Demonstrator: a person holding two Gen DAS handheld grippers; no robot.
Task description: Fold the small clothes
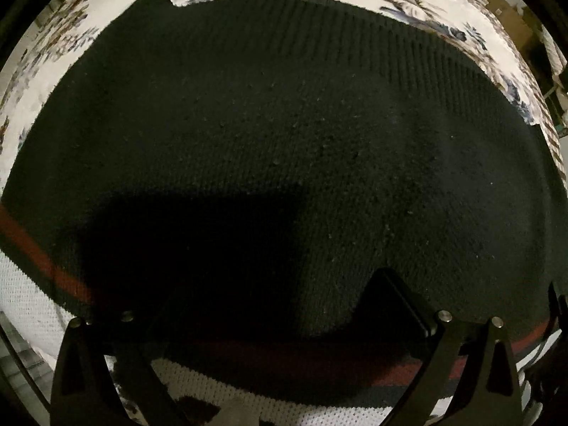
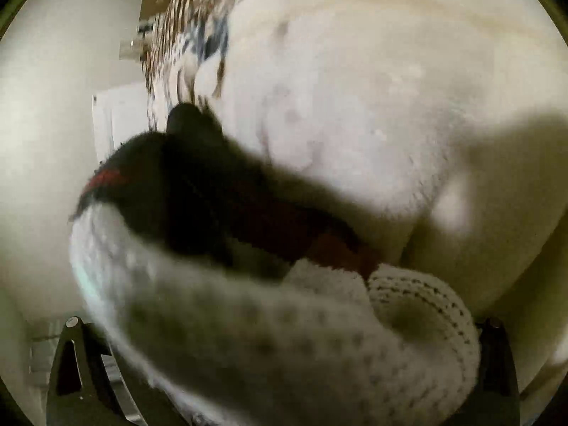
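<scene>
Progress check, fold small clothes. Knit garment [image 1: 284, 135], dark body with a red stripe and white knit section, lies spread on a floral-patterned cloth [image 1: 419, 3]; I cannot tell if that covers a bench or a bed. Left hand-held gripper [image 1: 284, 333] hovers over the near hem, jaws wide, gripping nothing I can see. Right hand-held gripper [image 2: 280, 358]: white knit bunches between its fingers and looks lifted, but blur stops me telling whether the jaws have closed. I judge one fold is under way; no finished, squared fold shows. Labels, writing: none legible in either view.
</scene>
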